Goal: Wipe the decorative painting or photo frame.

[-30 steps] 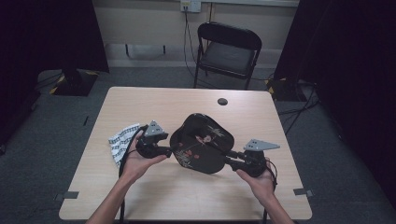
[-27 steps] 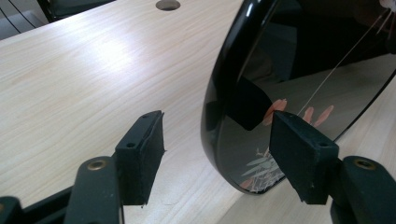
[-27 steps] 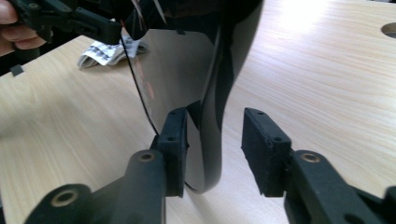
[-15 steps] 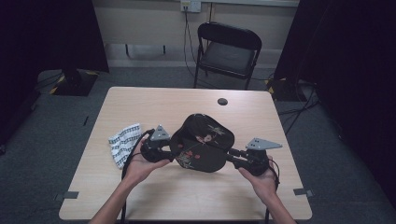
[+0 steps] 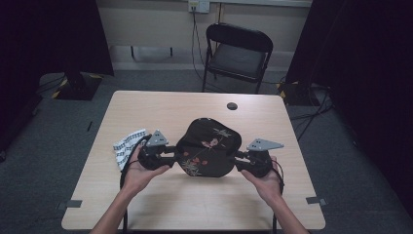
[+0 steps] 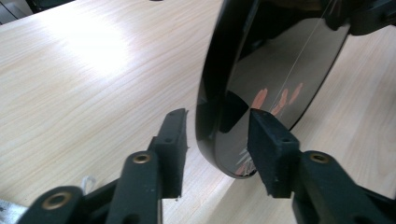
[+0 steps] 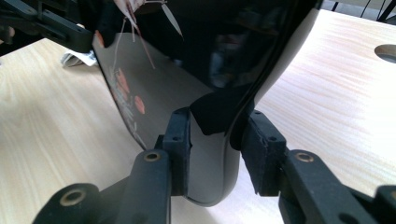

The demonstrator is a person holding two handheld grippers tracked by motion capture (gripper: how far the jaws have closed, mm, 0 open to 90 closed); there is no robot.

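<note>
Glossy black lacquer tray (image 5: 208,147) with painted flowers; tilted on edge at the table's middle.

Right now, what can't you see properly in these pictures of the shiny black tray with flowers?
- Glossy black fan-shaped lacquer tray: its underside faces away in the high view.
- Black-and-white patterned folded cloth: partly hidden behind the left gripper in the high view; pattern too small to read.
- Small dark round hole in the wooden table: cut by the edge in the right gripper view.
- Right gripper: whether both pads press the rim is unclear.
</note>
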